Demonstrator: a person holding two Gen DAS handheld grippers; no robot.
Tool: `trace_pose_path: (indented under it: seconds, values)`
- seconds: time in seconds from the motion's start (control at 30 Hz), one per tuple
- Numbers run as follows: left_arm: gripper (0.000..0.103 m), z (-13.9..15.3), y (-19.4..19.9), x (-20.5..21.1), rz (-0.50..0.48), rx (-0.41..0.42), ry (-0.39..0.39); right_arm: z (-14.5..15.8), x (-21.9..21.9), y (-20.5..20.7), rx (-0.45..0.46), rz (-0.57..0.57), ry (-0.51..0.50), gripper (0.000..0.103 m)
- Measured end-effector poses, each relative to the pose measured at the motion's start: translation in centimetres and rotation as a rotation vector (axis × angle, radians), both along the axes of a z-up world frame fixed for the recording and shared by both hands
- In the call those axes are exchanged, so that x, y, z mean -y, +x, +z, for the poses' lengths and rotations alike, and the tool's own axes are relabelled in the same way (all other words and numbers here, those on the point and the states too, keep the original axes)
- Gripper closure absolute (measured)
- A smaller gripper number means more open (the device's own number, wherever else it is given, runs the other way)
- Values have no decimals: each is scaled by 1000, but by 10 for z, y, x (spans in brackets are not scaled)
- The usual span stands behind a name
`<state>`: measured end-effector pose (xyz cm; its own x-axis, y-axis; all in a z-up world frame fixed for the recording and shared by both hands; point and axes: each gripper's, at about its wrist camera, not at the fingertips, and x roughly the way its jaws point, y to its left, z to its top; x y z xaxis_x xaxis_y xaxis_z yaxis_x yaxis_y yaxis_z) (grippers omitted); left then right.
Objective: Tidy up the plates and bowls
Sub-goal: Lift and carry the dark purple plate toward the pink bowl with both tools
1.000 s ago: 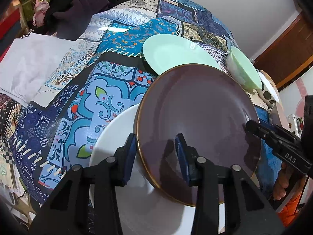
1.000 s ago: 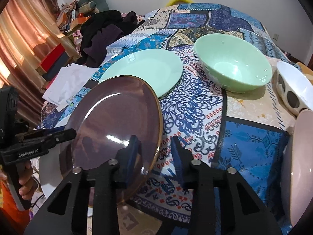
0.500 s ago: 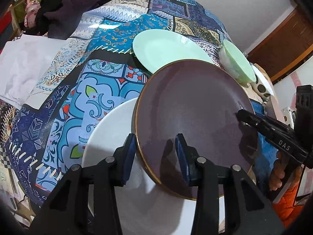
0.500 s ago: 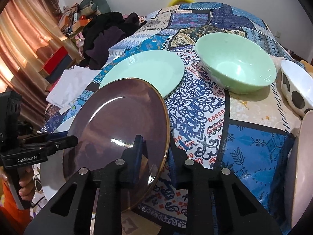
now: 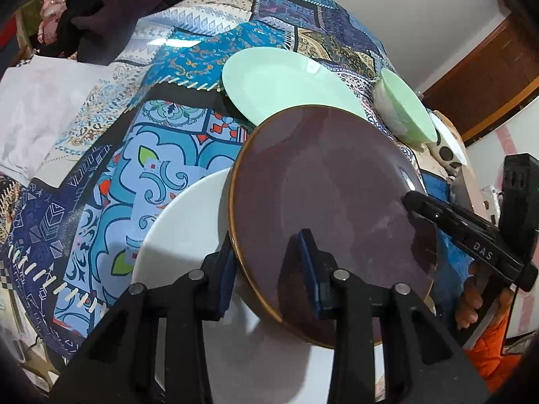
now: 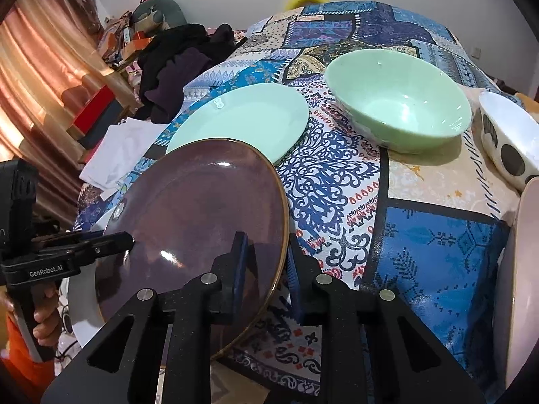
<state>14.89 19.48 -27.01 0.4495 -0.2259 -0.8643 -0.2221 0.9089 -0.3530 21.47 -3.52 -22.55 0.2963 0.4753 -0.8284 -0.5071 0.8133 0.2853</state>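
Five or six dishes sat spread over the patchwork cloth (image 6: 438,252), none seen stacked, so the job looked to be in its early part.

The purple plate (image 5: 320,185) was the piece in work. It was off the cloth, tilted, with its near part over the white plate (image 5: 182,229), which lay flat at the cloth's near edge. Whether the two touched could not be told. It probably goes down on the white one.

The green plate (image 5: 279,80) lay alone just beyond the purple one. At the right edge of the right wrist view a pink dish (image 6: 518,269) showed, too cut off to tell plate from bowl. The green bowl (image 6: 397,101) stood upright near the green plate, apart from it. The spotted bowl (image 6: 508,144) stood just beside the green bowl and was not nested with it.

Left to do, by my guess: set the purple plate down, add the green plate, then nest the bowls.

The left gripper (image 5: 269,262) had just been closing, with the purple rim between its pads, one over and one under, clamped. The right gripper (image 6: 266,259) had also just been closing and pinched the opposite rim the same way.
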Motion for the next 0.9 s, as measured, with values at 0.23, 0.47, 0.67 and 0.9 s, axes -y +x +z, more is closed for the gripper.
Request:
trace_pose_path:
  seconds: [0.23,0.47,0.67,0.9]
  values:
    - [68,7,-2,7,9,10,41,2,5,2,-17,-23,-1,83]
    - [68,17,-7,17,8,31,44,16,14,-6,13,-31,13,83]
    - [68,41,-12,25,-1,84,67,36,25,-16,60,-38,36,83]
    - [68,67,-19,45,-32,131,89,54,44,-30,95,-63,51,83]
